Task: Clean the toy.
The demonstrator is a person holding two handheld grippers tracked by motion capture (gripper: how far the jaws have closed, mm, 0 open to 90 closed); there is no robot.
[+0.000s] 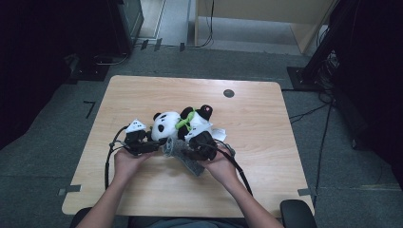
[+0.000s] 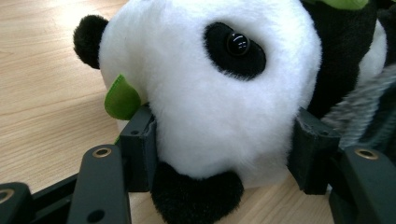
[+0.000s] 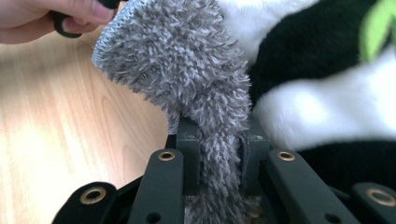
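A plush panda (image 1: 178, 124) lies on the wooden surface (image 1: 142, 190), near the middle and close to the person's side. Its white head points to the left in the high view, and its black and white body with a green ribbon (image 1: 185, 121) goes to the right.

The left gripper (image 1: 151, 142) is at the panda's head. In the left gripper view its fingers (image 2: 140, 149) stand on both sides of the lower part of the head, one at each cheek, and they press into the white fur, so this gripper is holding the head. The black muzzle part of the panda sits just between the gripper's arms. A small green leaf-shaped piece (image 2: 121, 98) shows beside the left finger, touching the head.

The right gripper (image 1: 190, 153) is just beside the panda's body, on the person's side of it. In the right gripper view its fingers (image 3: 189, 154) are narrow and closed on a strip of grey fluffy cloth (image 3: 187, 74). The cloth rises from between the fingers and spreads wider above them, lying against the panda's body. In the high view the grey cloth also reaches down on the surface between the two hands, though its exact shape there is hard to tell, I think, because the picture is small.
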